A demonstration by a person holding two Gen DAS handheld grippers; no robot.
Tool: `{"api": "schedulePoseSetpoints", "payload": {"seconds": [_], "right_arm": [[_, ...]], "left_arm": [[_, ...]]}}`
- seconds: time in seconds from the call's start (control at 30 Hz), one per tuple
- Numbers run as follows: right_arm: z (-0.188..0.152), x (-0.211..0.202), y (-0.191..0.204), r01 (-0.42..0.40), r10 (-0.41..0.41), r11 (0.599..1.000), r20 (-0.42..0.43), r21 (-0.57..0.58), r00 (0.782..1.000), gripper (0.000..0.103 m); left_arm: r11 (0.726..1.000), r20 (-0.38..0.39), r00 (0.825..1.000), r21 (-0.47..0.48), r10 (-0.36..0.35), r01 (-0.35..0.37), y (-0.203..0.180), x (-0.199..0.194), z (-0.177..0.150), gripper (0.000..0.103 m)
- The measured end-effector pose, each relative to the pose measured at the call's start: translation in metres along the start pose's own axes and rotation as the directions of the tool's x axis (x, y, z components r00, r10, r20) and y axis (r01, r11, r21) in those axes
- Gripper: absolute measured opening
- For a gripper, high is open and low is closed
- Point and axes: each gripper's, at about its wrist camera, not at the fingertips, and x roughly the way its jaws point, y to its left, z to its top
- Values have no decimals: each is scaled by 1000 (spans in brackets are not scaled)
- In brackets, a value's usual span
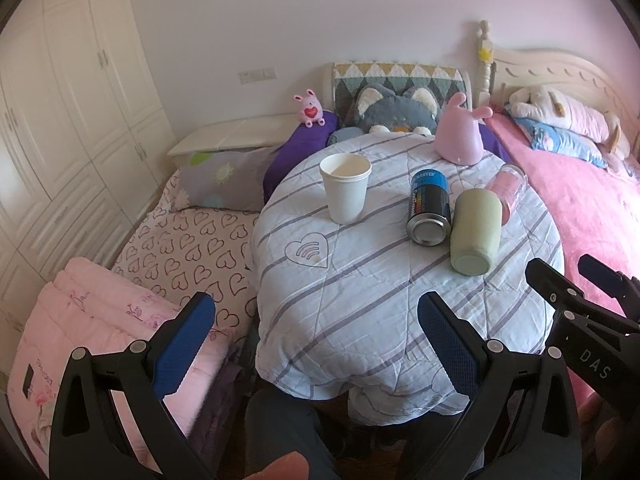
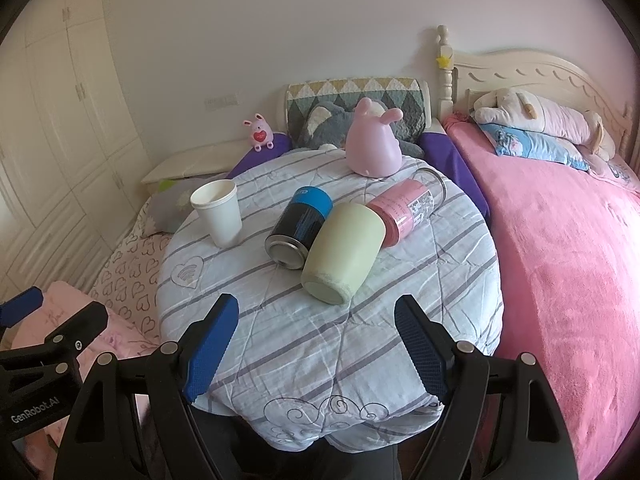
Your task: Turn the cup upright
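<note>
Pale green and matte, the cup (image 2: 343, 254) you need to flip lies on its side near the middle of the round table (image 2: 320, 360), a little toward the right edge, its flat base turned toward you and its mouth pointing away. It looks like a thick-walled, rigid tumbler, probably of moderate weight, with a finish that should give your pads some friction. Because it is round and rests on a soft quilted cover, it may roll when nudged. A sensible hold would be across the body near the middle, one finger on each side.

Touching its left flank is a black and blue can (image 2: 299, 228), also on its side. Against its far end lies a pink-wrapped clear jar (image 2: 404, 212), tipped over too. Both crowd the cup, so expect little room for a finger on the can side.

A white paper cup (image 2: 218, 216) stands upright, well apart, toward the left edge. A pink rabbit-shaped toy (image 2: 374, 148) sits at the far edge.

Your right gripper (image 2: 316, 344) hovers at the near edge, fingers spread wide and holding nothing, roughly lined up with the green cup. Your left gripper (image 1: 316, 344) is likewise spread and empty at the near edge.
</note>
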Motion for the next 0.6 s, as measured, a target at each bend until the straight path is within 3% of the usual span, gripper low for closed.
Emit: {"api": "schedulePoseSetpoints", "payload": {"seconds": [0.6], "right_arm": [[1, 3, 3, -2, 2, 1000, -13, -2, 1000, 82]], "left_arm": [[999, -5, 999, -6, -45, 45, -4, 4, -3, 103]]}}
